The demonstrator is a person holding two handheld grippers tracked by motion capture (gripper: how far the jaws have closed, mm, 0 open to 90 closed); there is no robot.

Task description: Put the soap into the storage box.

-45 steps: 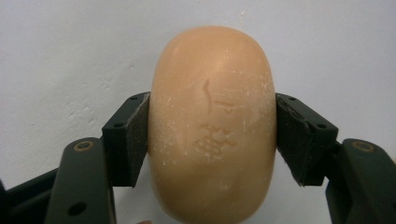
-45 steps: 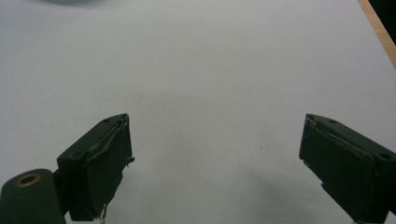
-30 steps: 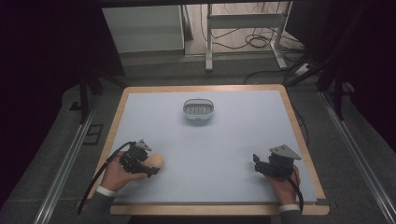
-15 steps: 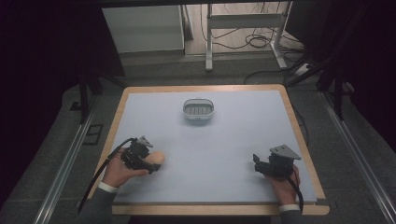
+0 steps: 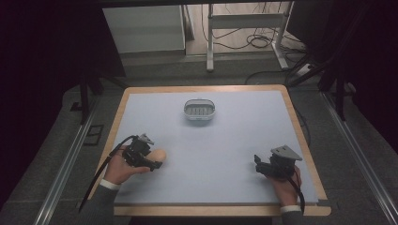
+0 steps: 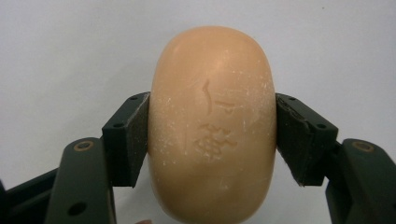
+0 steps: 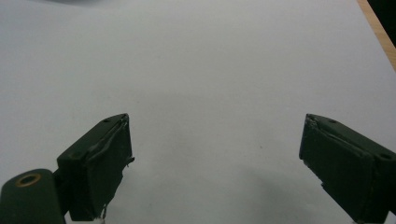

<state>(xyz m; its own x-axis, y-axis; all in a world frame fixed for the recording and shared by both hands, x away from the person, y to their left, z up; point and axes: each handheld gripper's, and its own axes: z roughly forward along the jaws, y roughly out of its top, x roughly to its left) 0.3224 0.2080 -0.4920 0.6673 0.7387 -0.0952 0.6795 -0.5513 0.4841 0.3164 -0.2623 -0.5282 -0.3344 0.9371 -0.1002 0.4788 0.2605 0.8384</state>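
So from where I'm standing the pickup part looks basically sorted: the left gripper (image 5: 151, 160) is clamped on the soap bar (image 6: 212, 123), one black pad pressed on each long flank, and in the left gripper view you can see both pads squeezing it snugly with no gap. The bar sits at the near-left part of the table (image 5: 225, 187), close to the person's left hand, and I honestly can't tell whether it's already off the surface or still resting on it. What's left, as far as I can judge, is the carry and the drop-off, most likely into the small white soap dish (image 5: 199, 110) sitting well apart at the far middle of the table, and that looks untouched so far. Orientation: the bar is an elongated oval, peach-coloured with a stamped mark facing up, and its long axis runs straight out along the line of the jaws, so the rounded far end pokes forward past the pads and the grip is across its short width. From above it points out to the right and a bit away from the person. The right gripper (image 5: 261, 165) is parked at the near-right with its jaws spread wide and nothing between them, just bare tabletop.
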